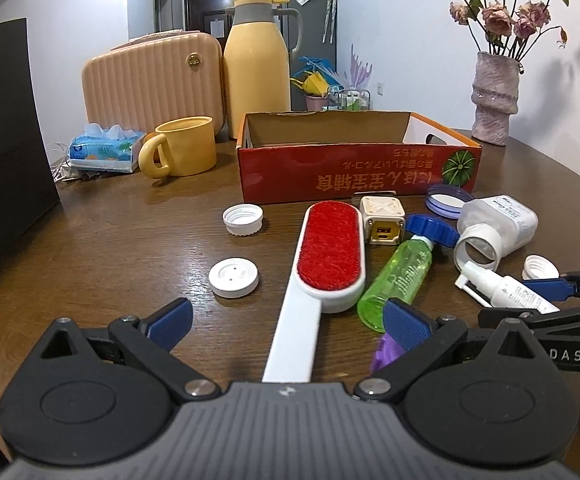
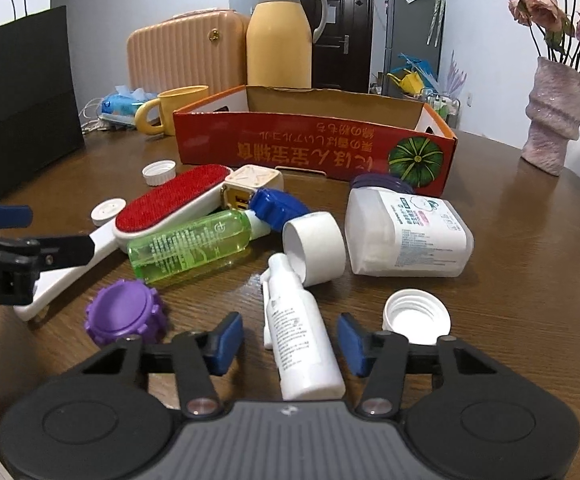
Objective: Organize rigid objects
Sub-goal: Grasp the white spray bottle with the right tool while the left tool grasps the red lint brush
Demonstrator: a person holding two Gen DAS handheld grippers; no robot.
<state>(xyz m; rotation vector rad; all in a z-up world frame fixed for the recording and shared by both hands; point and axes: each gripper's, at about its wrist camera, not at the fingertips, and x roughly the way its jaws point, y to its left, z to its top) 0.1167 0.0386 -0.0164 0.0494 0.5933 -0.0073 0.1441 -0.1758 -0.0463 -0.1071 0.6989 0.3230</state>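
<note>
Seen from the left wrist: left gripper (image 1: 287, 322) spread wide over a glossy brown wood-grain table (image 1: 109, 240), blue ribbed pads astride the flat white plastic handle of a lint brush (image 1: 326, 268) without touching it; oval red velvet pad pointing far, toward a long red cardboard box (image 1: 354, 172), open-topped. Just right of the brush, a translucent green bottle (image 1: 398, 276) lying on its side; left of it, a smooth white disc (image 1: 233, 278) and a ridged white cap (image 1: 243, 219). Seen from the right wrist: right gripper (image 2: 290, 338) part-open, pads flanking a slim white spray bottle (image 2: 300, 344) lying between them, narrow gaps on both sides, nothing gripped. Near left, a notched purple lid (image 2: 123, 314); near right, a threaded white cap (image 2: 416, 314); farther, a squarish white jar (image 2: 406, 236) tipped over, mouth leftward.
</note>
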